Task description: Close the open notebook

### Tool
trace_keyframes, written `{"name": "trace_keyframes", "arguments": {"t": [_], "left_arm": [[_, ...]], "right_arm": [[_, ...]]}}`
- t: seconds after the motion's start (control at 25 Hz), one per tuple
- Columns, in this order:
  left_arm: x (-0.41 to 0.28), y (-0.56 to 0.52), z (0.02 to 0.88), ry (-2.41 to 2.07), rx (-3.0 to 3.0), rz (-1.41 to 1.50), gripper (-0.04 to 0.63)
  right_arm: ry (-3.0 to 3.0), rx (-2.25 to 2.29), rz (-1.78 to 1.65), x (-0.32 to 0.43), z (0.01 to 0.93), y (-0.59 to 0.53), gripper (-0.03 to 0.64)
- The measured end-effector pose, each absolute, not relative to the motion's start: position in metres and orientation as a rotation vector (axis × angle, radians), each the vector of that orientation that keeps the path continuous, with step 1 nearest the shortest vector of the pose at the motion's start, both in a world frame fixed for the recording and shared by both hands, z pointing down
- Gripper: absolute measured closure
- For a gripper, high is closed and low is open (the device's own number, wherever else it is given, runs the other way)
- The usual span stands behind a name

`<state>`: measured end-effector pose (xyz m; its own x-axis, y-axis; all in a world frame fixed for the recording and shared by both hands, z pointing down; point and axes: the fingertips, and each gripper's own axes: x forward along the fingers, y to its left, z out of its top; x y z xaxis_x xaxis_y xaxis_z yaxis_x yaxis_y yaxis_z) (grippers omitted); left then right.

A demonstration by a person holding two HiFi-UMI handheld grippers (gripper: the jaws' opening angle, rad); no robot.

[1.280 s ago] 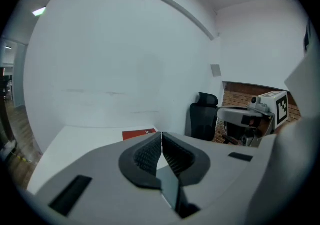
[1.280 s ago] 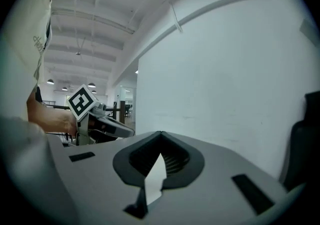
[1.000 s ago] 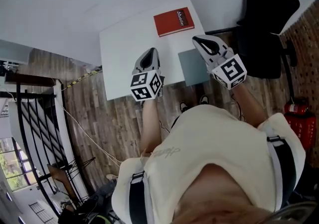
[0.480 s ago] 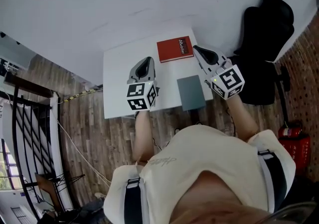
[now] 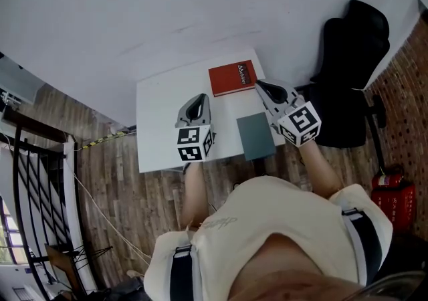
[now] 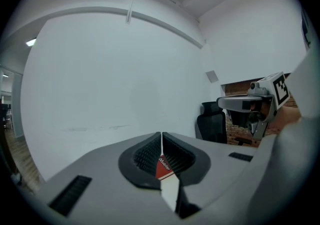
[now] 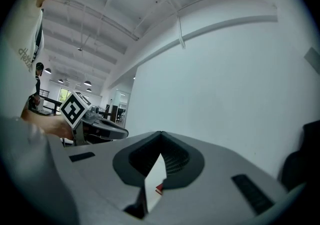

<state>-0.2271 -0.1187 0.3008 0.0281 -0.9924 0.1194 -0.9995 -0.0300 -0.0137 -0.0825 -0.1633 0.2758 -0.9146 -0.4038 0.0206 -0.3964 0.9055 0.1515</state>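
A grey-teal notebook (image 5: 255, 135) lies closed at the front right of the white table (image 5: 160, 112). A closed red book (image 5: 232, 78) rests at the table's far edge, and it also shows as a red patch (image 6: 163, 167) between the left jaws in the left gripper view. My left gripper (image 5: 198, 98) hovers above the table's middle, shut and holding nothing. My right gripper (image 5: 259, 85) hangs just right of the red book and above the notebook's far end. Its jaws meet at the tips with nothing in them. Each gripper shows in the other's view: the right gripper (image 6: 245, 103) and the left gripper (image 7: 100, 126).
A black office chair (image 5: 348, 59) stands to the right of the table against the white wall. A red fire extinguisher (image 5: 388, 189) stands by the brick wall at far right. A black railing (image 5: 27, 179) runs along the left over the wooden floor.
Both grippers have lifted a little higher over the table, still shut with nothing in them. The head view has drawn back, so the table looks smaller.
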Motion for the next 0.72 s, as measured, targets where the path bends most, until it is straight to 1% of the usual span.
{"name": "trace_keyframes", "arguments": {"t": [0.32,0.52,0.72], "left_arm": [[-0.232,-0.130,0.306,-2.112,2.206,0.117,0.571],[-0.226,-0.135,0.309,-2.075,2.229,0.119,0.571],[-0.221,-0.133,0.307,-2.067,2.244,0.116,0.571]], "right_arm": [[-2.994,0.660,-0.124,-0.075,0.296,-0.175,0.611],[-2.934,0.638,-0.264,-0.070,0.300,-0.176,0.611],[-2.937,0.622,-0.229,-0.066,0.302,-0.171,0.611]]}}
